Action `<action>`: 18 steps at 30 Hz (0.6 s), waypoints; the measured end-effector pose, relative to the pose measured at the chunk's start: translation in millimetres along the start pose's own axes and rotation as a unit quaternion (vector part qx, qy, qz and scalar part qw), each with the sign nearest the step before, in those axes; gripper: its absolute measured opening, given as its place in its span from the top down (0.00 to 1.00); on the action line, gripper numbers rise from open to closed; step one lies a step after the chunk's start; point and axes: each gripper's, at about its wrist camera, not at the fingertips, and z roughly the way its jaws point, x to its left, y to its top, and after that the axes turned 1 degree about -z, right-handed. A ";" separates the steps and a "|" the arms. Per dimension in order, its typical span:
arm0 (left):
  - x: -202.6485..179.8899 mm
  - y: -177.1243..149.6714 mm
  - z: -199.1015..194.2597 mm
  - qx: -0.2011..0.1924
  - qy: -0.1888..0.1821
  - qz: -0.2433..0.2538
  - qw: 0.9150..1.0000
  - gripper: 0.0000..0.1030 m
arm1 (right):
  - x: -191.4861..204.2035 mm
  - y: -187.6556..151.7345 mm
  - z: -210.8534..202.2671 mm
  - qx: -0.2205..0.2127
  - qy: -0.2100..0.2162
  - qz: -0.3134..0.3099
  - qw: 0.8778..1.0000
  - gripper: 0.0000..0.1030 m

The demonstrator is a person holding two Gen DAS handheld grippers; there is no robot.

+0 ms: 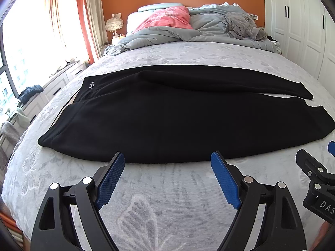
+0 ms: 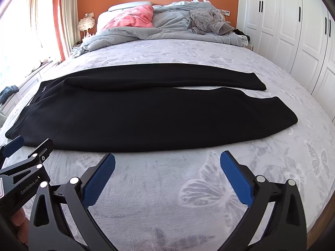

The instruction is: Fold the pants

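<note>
- Pants of black fleece fabric [image 1: 167, 121] lie spread flat across the pale grey butterfly-patterned bedspread [image 1: 146, 198], waistband to the left, legs side by side running right.
- We hold our left gripper [image 1: 167, 161] with blue-padded jaws wide apart, just short of the near edge.
- Our right gripper [image 2: 167, 161] likewise gapes, touching nothing.
- A rumpled grey duvet [image 2: 134, 33] lies beyond.

"GenRoboAI" stands on the left gripper [image 2: 31, 146] body; "DAS" (cut off by the frame) on the right gripper [image 1: 320, 188]; the pants [image 1: 167, 117] logo is unreadable.
</note>
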 end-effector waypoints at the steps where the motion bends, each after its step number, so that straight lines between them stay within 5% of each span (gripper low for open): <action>1: 0.1 -0.3 -0.1 0.000 0.001 0.000 1.000 0.21 | 0.0 -0.1 0.1 0.000 0.000 0.000 1.000 0.05; 18: 0.9 1.7 2.1 0.003 0.002 -0.002 1.000 0.21 | 2.6 -0.2 -0.9 0.002 0.001 0.002 1.000 0.05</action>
